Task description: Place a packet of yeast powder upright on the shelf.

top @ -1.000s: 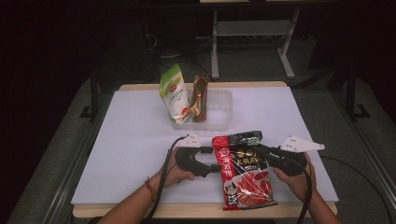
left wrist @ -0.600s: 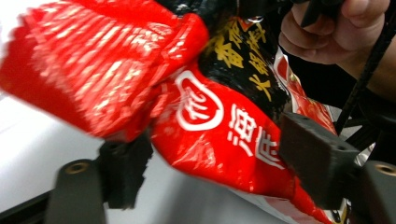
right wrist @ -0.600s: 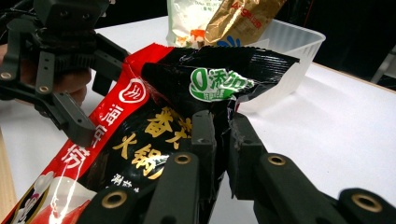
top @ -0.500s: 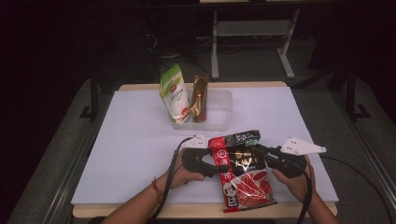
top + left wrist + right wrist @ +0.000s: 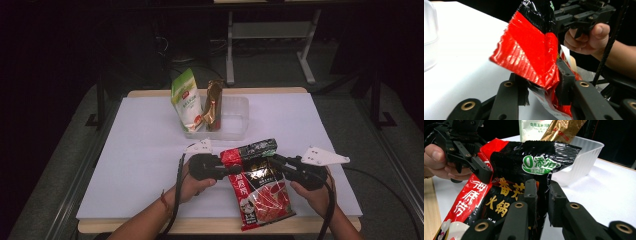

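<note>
- A red-and-black sauce packet (image 5: 260, 187) is held up off the white table (image 5: 145, 165) between the two grippers, close to the near edge.
- Right gripper (image 5: 541, 187): jaws are clamped together on the packet's black upper edge, the film pinched flat between the pads.
- Left gripper (image 5: 544, 83): its jaws have just been closing on the red corner of the packet; the film sits between them, one pad is seen against it, but a full clamp cannot be confirmed.
- Long axis of the packet: it runs from the grippers down toward the table's near edge, slightly slanted. The folded top strip lies across, from one gripper to the other; the bottom end points to the person.
- Step judged in hand: securing a two-sided hold on the top edge, likely for carrying to the clear tub (image 5: 235, 120) ahead of both grippers, where a green-and-white pouch (image 5: 186, 100) and a gold pouch (image 5: 214, 105) are stood.
- To be done well: the left grip is best finished before any lift; both grips kept on the sealed rim; the grippers moved together, so the film is neither stretched nor twisted.
- Risk: slick film slipping from a partial left hold.
</note>
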Demonstrator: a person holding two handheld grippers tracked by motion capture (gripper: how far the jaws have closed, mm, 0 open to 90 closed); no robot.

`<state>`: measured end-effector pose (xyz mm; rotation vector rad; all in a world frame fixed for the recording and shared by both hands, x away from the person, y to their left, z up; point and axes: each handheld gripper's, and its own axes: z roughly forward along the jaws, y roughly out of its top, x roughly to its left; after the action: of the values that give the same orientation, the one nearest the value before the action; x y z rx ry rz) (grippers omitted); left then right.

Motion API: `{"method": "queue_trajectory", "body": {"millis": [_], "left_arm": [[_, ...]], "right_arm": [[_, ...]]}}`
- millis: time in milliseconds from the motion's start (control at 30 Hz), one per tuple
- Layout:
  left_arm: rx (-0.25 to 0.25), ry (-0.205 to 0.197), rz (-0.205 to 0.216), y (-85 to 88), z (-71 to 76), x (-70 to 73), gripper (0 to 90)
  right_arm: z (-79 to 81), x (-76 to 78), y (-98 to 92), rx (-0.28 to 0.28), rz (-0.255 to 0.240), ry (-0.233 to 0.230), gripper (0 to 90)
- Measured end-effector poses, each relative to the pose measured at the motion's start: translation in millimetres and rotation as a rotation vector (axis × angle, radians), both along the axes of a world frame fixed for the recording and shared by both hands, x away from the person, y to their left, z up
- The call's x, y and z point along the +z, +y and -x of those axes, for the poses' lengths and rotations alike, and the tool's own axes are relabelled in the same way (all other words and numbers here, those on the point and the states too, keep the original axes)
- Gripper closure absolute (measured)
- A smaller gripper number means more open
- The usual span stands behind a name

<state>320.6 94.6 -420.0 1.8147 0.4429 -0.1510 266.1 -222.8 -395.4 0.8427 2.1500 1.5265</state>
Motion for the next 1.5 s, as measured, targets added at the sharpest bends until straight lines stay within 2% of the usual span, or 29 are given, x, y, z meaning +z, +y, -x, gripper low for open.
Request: {"method": "queue_trajectory", "body": {"millis": [267, 467, 533, 633, 733, 833, 967, 1100, 1167, 1267, 1400, 1500], "left_arm": [[-0.002, -0.019, 0.008, 0.1, 4.0, 4.1, 72.1], [-0.009, -0.031, 0.019, 0.0, 5.9, 5.5, 72.9], [-0.010, -0.035, 0.020, 0.0, 6.1, 5.7, 72.9], [-0.014, -0.048, 0.020, -0.3, 7.3, 6.8, 72.8], [-0.019, -0.063, 0.021, -0.9, 8.8, 8.4, 72.8], [-0.025, -0.071, 0.023, -1.6, 10.0, 10.2, 72.9], [-0.038, -0.086, 0.029, -3.6, 12.0, 15.0, 72.9], [-0.048, -0.081, 0.041, -7.5, 11.9, 18.5, 72.8], [-0.048, -0.074, 0.048, -7.2, 10.9, 18.0, 72.6], [-0.050, -0.080, 0.046, -7.2, 11.0, 18.2, 71.7], [-0.051, -0.074, 0.041, -6.4, 7.8, 16.6, 67.3], [-0.036, -0.073, 0.026, -5.3, 5.1, 14.2, 65.3]], "right_arm": [[0.0, 1.0, -2.0, 0.018, 0.003, 0.004, 72.8], [-4.3, -2.6, -0.2, 0.057, 0.034, 0.058, 49.6], [-6.8, -4.4, -0.4, 0.060, 0.036, 0.086, 42.8], [-13.7, -9.7, -1.9, 0.096, 0.024, 0.176, 34.6], [-19.3, -14.7, -2.1, 0.145, 0.009, 0.242, 31.0], [-22.4, -16.5, 0.6, 0.203, 0.018, 0.290, 30.3], [-21.7, -16.1, 7.3, 0.281, 0.056, 0.310, 32.1], [-19.5, -12.6, 10.8, 0.341, 0.057, 0.310, 47.8], [-18.6, -10.2, 10.8, 0.351, 0.052, 0.312, 53.8], [-20.2, -10.3, 6.3, 0.372, 0.007, 0.332, 61.9], [-19.3, -9.3, 4.2, 0.394, -0.009, 0.334, 70.4], [-20.4, -9.6, 4.5, 0.393, -0.007, 0.336, 72.7]]}}
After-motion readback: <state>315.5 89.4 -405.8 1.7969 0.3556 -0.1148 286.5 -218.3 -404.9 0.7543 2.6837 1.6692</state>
